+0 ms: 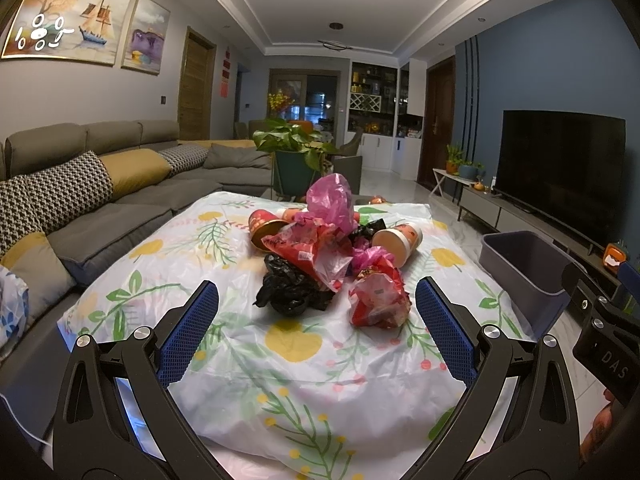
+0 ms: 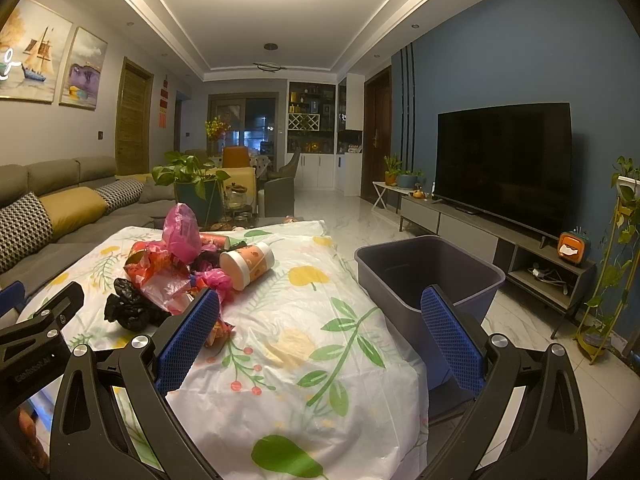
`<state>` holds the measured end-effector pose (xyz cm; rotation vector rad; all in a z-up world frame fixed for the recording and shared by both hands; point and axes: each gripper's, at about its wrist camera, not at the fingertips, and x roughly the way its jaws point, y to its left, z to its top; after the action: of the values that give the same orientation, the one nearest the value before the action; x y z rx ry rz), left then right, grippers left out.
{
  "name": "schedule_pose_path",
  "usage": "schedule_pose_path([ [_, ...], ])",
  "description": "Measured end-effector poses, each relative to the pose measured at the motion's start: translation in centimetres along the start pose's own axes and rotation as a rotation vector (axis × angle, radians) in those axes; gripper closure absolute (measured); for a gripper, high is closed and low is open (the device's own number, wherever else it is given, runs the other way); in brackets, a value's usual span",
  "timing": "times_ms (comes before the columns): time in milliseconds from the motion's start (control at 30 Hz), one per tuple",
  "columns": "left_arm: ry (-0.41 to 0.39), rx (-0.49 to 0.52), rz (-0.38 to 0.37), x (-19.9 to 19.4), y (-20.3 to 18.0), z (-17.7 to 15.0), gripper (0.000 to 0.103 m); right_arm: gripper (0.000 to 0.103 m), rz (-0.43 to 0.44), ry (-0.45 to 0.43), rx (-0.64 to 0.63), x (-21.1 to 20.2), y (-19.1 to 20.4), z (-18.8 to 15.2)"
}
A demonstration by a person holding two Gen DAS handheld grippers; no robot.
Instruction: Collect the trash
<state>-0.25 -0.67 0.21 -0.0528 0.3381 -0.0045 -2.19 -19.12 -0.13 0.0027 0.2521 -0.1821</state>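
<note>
Over the trash pile, both the left gripper and "DAS"-marked right gripper gape wide, empty.

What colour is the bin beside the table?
Dark grey bin, clearest in the right wrist view.

Trash pile on the covered table, frame centre.
Bin right of the table; sofa left, television far right.

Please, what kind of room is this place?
Most likely a home living room: a grey sofa along one wall, a large television opposite, and paintings hanging above the sofa.
</note>
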Motion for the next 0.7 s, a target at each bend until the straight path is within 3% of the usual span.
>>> schedule_pose_path([
  [700, -0.001, 0.001, 0.0, 0.28, 0.45, -0.27, 0.006, 0.005, -0.003, 0.0, 0.0, 0.3, -0.13, 0.06],
])
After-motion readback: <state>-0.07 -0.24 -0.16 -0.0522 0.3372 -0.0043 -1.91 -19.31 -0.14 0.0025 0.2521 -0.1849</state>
